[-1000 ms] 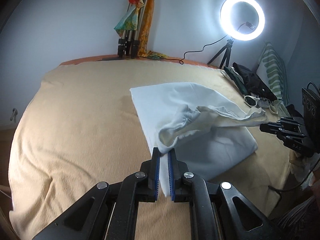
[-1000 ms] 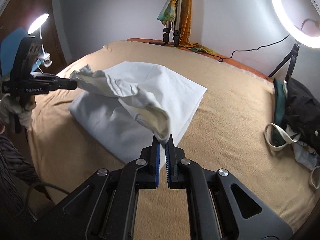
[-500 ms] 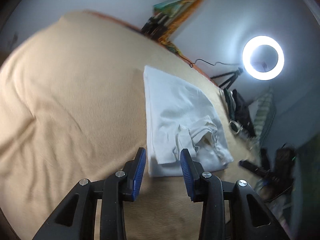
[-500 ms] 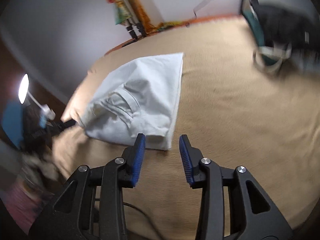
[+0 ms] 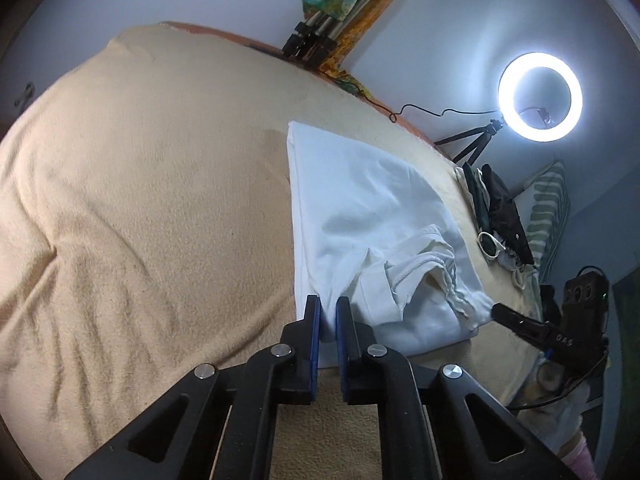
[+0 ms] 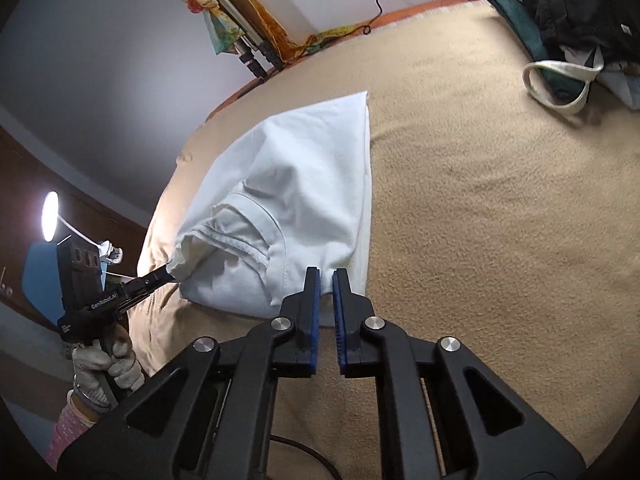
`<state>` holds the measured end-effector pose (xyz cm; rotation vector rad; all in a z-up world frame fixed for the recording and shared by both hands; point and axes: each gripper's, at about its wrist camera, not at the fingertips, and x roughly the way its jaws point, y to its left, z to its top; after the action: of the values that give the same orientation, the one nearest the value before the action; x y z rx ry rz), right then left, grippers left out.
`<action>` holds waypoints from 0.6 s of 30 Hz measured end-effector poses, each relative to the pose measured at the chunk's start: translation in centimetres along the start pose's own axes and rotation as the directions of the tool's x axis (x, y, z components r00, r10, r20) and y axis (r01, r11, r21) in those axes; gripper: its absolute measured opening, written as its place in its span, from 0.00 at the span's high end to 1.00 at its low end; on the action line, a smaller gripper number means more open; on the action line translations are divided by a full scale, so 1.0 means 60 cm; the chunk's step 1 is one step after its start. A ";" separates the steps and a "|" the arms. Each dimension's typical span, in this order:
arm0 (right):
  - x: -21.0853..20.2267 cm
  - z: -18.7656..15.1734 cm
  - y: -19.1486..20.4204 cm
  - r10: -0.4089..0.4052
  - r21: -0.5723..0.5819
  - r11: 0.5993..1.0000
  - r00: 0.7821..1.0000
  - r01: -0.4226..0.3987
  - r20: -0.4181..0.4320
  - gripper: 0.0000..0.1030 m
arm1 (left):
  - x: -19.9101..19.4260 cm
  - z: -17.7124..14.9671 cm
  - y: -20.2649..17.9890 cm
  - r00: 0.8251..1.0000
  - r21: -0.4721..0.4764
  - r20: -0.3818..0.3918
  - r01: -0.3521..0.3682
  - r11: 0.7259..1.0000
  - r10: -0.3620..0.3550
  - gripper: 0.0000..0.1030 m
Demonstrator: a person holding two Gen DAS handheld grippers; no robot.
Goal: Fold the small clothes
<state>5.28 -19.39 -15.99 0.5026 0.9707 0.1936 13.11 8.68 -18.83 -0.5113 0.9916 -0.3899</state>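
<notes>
**Both grippers clamped on one white garment**

Spread across a tan blanket: a white garment, partly folded, lying flat toward the near edge. Lit by a ring light at the wall. Pinched at one near corner by the left gripper, jaws closing on the cloth; pinched at the other by the right gripper, likewise closing on fabric.
</notes>
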 end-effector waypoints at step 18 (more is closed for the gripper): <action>-0.032 -0.009 -0.032 -0.038 -0.014 0.999 0.999 0.038 -0.019 0.94 | -0.035 -0.034 -0.019 0.992 0.106 0.016 -0.127 0.986 0.126 0.73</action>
<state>3.64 -21.60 -15.74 0.4705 0.9962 0.1707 10.20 8.41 -17.63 -0.3512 0.9827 -0.3245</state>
